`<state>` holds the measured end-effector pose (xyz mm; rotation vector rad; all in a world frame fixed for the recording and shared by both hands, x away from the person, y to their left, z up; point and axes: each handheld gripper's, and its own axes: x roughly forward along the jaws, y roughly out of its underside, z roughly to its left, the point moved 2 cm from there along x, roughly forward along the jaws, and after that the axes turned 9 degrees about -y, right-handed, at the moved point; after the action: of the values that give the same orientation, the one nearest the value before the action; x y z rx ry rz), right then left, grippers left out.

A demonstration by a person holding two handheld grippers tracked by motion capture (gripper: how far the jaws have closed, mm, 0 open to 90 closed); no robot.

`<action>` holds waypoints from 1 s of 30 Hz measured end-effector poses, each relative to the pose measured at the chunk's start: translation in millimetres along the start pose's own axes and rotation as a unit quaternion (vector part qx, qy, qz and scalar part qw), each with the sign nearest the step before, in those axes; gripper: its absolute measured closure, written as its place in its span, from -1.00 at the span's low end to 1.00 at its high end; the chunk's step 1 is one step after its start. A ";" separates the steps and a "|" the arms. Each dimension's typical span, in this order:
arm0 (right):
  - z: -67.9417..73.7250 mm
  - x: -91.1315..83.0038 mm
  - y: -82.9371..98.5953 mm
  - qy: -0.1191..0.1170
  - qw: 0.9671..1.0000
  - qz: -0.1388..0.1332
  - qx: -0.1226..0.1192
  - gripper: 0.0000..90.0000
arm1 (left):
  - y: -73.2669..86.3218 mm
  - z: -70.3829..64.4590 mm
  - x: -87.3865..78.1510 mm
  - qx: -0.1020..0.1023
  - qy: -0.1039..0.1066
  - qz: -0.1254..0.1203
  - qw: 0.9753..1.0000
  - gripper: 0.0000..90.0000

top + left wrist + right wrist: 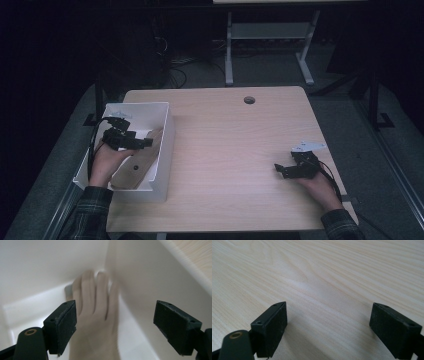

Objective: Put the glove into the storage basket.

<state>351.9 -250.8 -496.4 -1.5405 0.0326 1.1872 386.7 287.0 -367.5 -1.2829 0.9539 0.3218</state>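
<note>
A white open box (168, 145) stands at the table's left side. Inside it lies a tan hand-shaped form (141, 164), its fingers pointing toward the far corner. My left gripper (145, 142) hovers over that form inside the box, jaws wide apart. In the left gripper view the beige form (96, 310) lies blurred between and beyond the open jaws, beside the box wall (140, 277), and my left gripper (115, 315) holds nothing. My right gripper (280, 170) rests open near the table's right edge, with bare wood between its jaws (328, 320).
The light wooden table (240, 140) has a round cable hole (249, 100) at its far edge. Behind it stands the white frame of another desk (270, 45) on a dark floor. The box sits close to the table's left edge.
</note>
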 end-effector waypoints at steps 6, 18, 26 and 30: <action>0.0 0.0 0.0 0.000 1.000 0.000 0.000 -0.68 | -24.7 -16.8 -15.9 0.014 0.029 -0.017 0.999 -0.64; 0.0 0.0 0.0 0.000 1.000 0.000 0.000 -0.68 | -55.3 -74.6 -18.6 0.054 0.074 -0.038 0.995 -0.64; 0.0 0.0 0.0 0.000 1.000 0.000 0.000 -0.68 | -66.7 -110.9 -6.7 0.073 0.098 -0.044 0.992 -0.64; 0.1 0.0 0.0 0.000 1.000 0.000 0.000 -0.68 | -68.5 -128.0 2.5 0.081 0.106 -0.044 0.990 -0.64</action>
<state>351.8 -250.8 -496.4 -1.5406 0.0321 1.1874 381.4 149.3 -321.5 -1.2222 1.0772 0.0380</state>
